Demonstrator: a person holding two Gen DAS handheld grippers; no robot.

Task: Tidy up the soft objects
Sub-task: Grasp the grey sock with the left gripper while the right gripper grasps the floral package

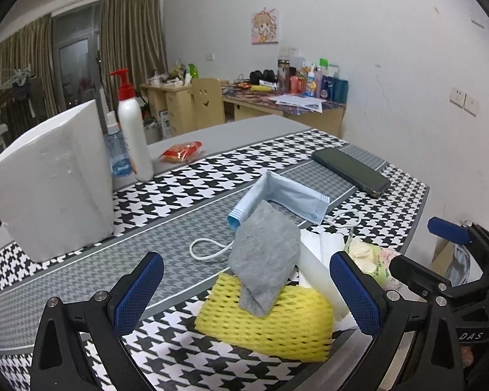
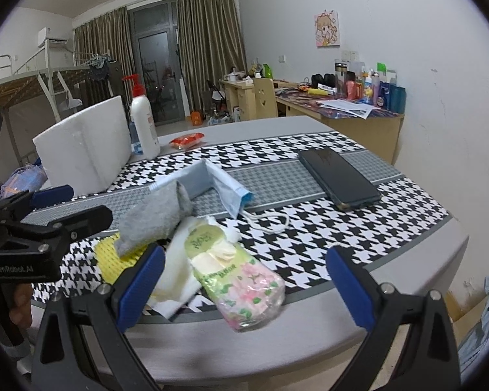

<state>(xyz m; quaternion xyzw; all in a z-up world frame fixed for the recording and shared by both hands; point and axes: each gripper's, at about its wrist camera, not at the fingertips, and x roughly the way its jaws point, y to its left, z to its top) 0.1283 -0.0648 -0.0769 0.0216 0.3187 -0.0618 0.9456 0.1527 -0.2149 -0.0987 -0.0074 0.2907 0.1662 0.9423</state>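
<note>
Both grippers hang with their blue pads spread wide and nothing between them: my left gripper frames the soft pile at the lower centre of its view, and my right gripper straddles the tissue pack at the bottom middle of its own. Within that pile the grey cloth drapes over the yellow foam net, its upper end touching the blue face mask, whose ear loop trails to the left across the houndstooth table mat. White tissue lies just beside the cloth. What worries me is the pack: it hangs over the near table edge, so a clumsy close could nudge it to the floor. On my side of the pile, pinching the cloth may drag the light net along, and the loop could snag a pad. A dark phone sits well apart at the right, safely out of my way, I judge.
</note>
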